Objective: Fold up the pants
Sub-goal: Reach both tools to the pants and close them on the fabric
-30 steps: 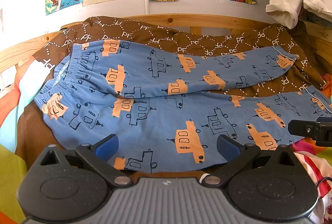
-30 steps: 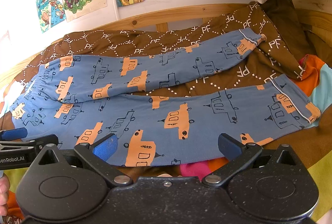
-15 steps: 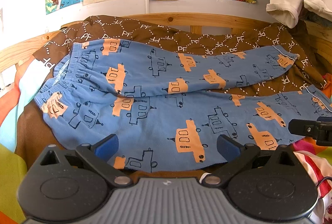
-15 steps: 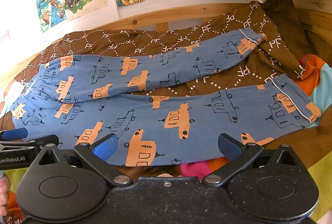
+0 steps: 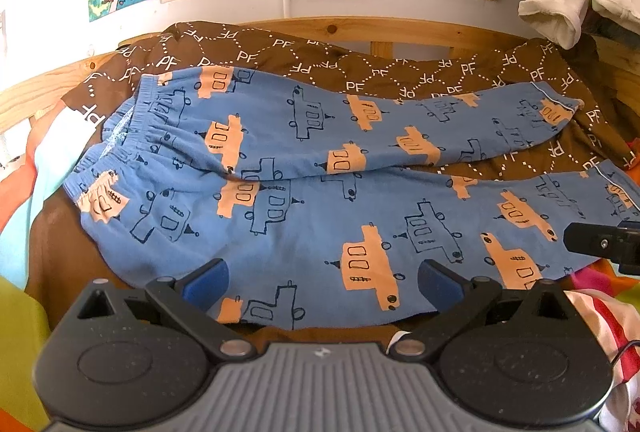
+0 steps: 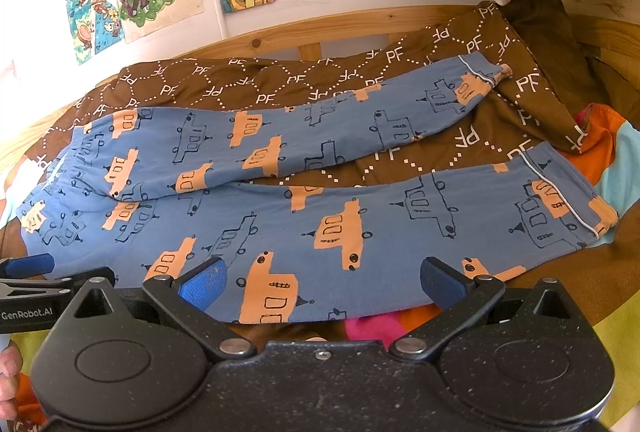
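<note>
Pants [image 5: 304,200] lie flat on the brown blanket [image 5: 400,72], 2 legs apart. Left gripper [image 5: 322,278] and right gripper [image 6: 322,282]: fingers spread, holding nothing.

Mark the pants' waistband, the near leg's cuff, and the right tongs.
waistband [image 5: 132,120], left wrist view, gathered elastic edge.
near leg's cuff [image 6: 576,208], right wrist view, by the white piping.
right tongs [image 6: 322,282], right wrist view, midway between fingertips.

pants [image 5: 320,192] lie spread on the blanket [image 5: 400,76], waistband left, legs right; wooden rail [image 5: 360,28] apparently behind.
</note>
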A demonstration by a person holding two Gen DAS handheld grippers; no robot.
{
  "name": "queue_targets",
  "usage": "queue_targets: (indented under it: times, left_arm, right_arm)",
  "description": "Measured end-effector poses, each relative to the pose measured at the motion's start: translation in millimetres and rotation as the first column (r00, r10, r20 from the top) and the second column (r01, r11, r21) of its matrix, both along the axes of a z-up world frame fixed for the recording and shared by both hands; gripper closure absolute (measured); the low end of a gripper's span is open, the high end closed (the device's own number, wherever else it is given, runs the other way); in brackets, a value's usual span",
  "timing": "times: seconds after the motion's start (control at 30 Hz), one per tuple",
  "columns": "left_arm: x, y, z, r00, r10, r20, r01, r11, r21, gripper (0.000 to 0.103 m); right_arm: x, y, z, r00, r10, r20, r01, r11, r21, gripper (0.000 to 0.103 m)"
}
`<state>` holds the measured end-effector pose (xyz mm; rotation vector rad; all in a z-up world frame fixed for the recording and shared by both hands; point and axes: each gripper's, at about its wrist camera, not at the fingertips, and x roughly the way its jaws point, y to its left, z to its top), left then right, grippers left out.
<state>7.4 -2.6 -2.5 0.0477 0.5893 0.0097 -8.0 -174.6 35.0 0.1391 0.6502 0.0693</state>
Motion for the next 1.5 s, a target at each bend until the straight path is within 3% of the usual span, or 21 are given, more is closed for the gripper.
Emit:
queue_targets:
  times: [0.2, 0.3, 0.4, 0.53, 0.63, 0.8, 0.87, 0.97, 1.03, 1.1, 1.23, 1.37, 1.5]
  left_arm:
    - [14, 4, 7, 1.000, 0.006, -0.013, -0.006, 0.999, -0.033, 0.000]
    - [34, 9, 23, 0.998, -0.043, -0.046, 0.041, 0.998, -0.048, 0.000]
    - [64, 10, 48, 0.991, -0.117, -0.067, 0.118, 0.993, 0.011, 0.000]
    - [114, 10, 89, 0.975, -0.200, -0.100, 0.213, 0.965, 0.153, 0.000]
    - [153, 12, 110, 0.979, -0.168, -0.119, 0.190, 0.959, 0.209, 0.000]
    - [221, 24, 119, 0.988, -0.132, -0.073, 0.145, 0.965, 0.220, 0.000]
    - [243, 23, 112, 0.974, -0.214, -0.076, 0.227, 0.937, 0.264, 0.000]
    - [264, 15, 98, 0.932, -0.340, -0.124, 0.361, 0.850, 0.383, 0.000]
    - [275, 13, 88, 0.912, -0.378, -0.162, 0.410, 0.810, 0.419, 0.000]
    - [286, 16, 81, 0.898, -0.387, -0.208, 0.439, 0.791, 0.425, 0.001]
    - [309, 33, 68, 0.886, -0.367, -0.283, 0.458, 0.790, 0.408, 0.013]
    - [319, 50, 59, 0.871, -0.351, -0.343, 0.467, 0.809, 0.357, 0.031]
    - [320, 55, 54, 0.854, -0.357, -0.379, 0.487, 0.806, 0.336, 0.058]
  right_arm:
    - [3, 0, 6, 1.000, 0.012, 0.027, -0.012, 1.000, -0.005, 0.001]
    - [11, -10, 15, 0.998, 0.019, 0.052, -0.020, 1.000, 0.010, 0.001]
    - [32, -22, 28, 0.995, 0.074, 0.060, -0.073, 0.997, -0.009, 0.001]
    - [78, -40, 51, 0.971, 0.238, 0.039, -0.235, 0.970, -0.063, 0.001]
    - [123, -53, 65, 0.944, 0.331, -0.004, -0.330, 0.942, -0.061, 0.001]
    - [201, -68, 66, 0.886, 0.450, -0.111, -0.457, 0.888, -0.042, 0.001]
    - [232, -69, 61, 0.854, 0.496, -0.157, -0.509, 0.859, -0.059, 0.001]
    - [280, -72, 53, 0.823, 0.532, -0.198, -0.555, 0.827, -0.087, 0.001]
    - [311, -66, 48, 0.794, 0.566, -0.222, -0.596, 0.796, -0.105, 0.001]
    - [340, -55, 42, 0.753, 0.613, -0.241, -0.649, 0.752, -0.114, 0.001]
    - [388, -31, 25, 0.672, 0.672, -0.311, -0.730, 0.672, -0.124, 0.014]
    - [418, -29, 9, 0.621, 0.682, -0.387, -0.763, 0.639, -0.096, 0.033]
    - [424, -33, 2, 0.582, 0.692, -0.428, -0.782, 0.621, -0.059, 0.053]
